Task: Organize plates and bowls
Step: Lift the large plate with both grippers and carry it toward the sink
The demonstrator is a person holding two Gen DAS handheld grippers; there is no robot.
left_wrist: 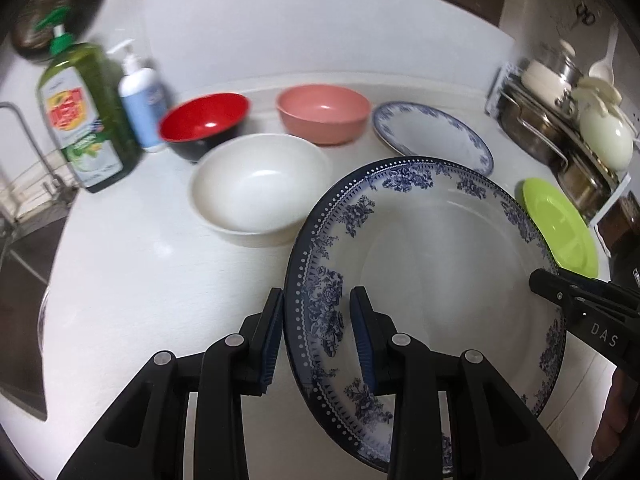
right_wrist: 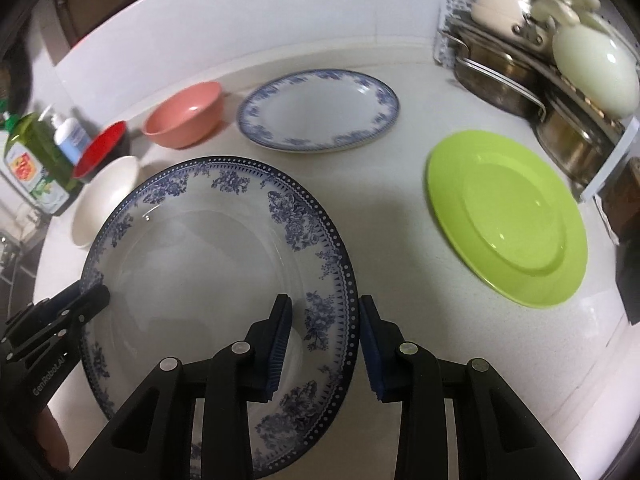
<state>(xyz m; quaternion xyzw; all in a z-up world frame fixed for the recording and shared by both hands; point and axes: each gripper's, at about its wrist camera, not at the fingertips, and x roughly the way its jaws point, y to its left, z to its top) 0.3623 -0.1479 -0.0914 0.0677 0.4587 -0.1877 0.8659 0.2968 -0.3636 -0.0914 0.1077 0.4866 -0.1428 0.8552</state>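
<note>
A large dark-blue floral plate (left_wrist: 432, 264) (right_wrist: 208, 264) is held between both grippers. My left gripper (left_wrist: 318, 340) has its fingers astride the plate's left rim, one above and one below. My right gripper (right_wrist: 326, 344) straddles the right rim the same way. Whether either is clamped tight I cannot tell. A smaller blue-patterned plate (right_wrist: 320, 110) (left_wrist: 432, 136) and a green plate (right_wrist: 508, 216) (left_wrist: 560, 228) lie on the white counter (right_wrist: 392, 184). A white bowl (left_wrist: 256, 188), a pink bowl (left_wrist: 322, 114) (right_wrist: 186, 120) and a red bowl (left_wrist: 204, 120) stand further left.
A green dish-soap bottle (left_wrist: 84, 116) and a white pump bottle (left_wrist: 142, 104) stand at the back left by the sink rack (left_wrist: 24, 184). A rack of steel pans and lids (right_wrist: 560, 64) fills the back right corner. The wall runs behind.
</note>
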